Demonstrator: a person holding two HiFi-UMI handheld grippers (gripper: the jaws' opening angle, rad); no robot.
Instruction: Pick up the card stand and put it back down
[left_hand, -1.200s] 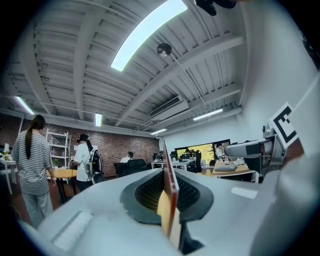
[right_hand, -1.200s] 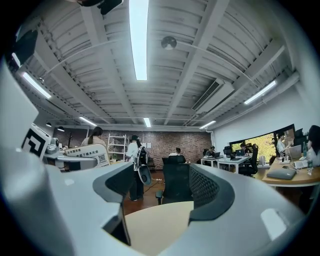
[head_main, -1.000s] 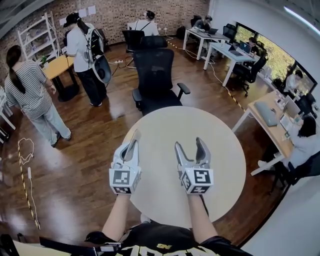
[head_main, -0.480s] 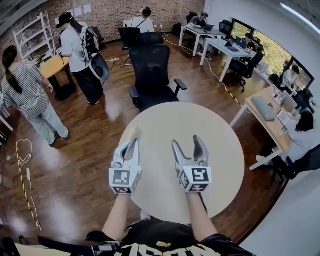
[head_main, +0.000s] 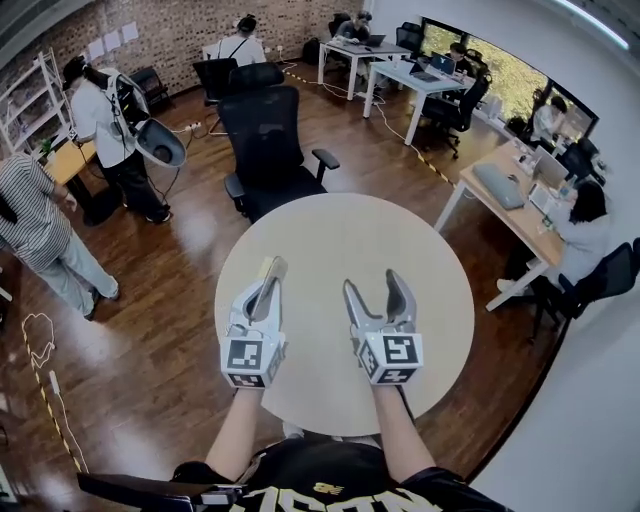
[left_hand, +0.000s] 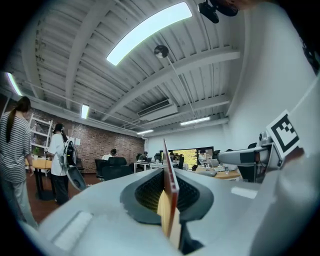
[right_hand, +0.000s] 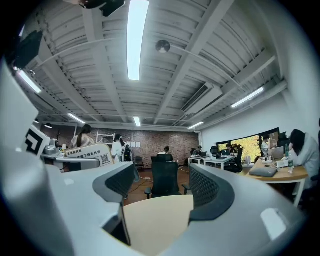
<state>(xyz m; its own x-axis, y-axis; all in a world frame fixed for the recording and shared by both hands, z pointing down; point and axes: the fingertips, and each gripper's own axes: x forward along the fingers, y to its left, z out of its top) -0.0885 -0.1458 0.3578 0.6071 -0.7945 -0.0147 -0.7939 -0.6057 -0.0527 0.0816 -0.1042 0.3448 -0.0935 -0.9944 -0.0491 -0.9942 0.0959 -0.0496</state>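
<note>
Held: card stand (head_main: 271, 268), upright and edge-on between the jaws of my left gripper (head_main: 262, 300), which are closed tight on it; it pokes past the jaw tips, over the round table (head_main: 330, 235) near its left edge. My right gripper (head_main: 375, 292) is empty, jaws spread wide, over the table's middle. Both forearms (head_main: 240, 425) reach in from the near edge, tongs level and side by side.

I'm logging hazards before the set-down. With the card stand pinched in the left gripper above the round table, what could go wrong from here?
The left gripper grips the card stand only by a thin edge, so it might swivel or slip. It is held toward the left rim of the table. If it is set down tilted there, it could topple off.
</note>
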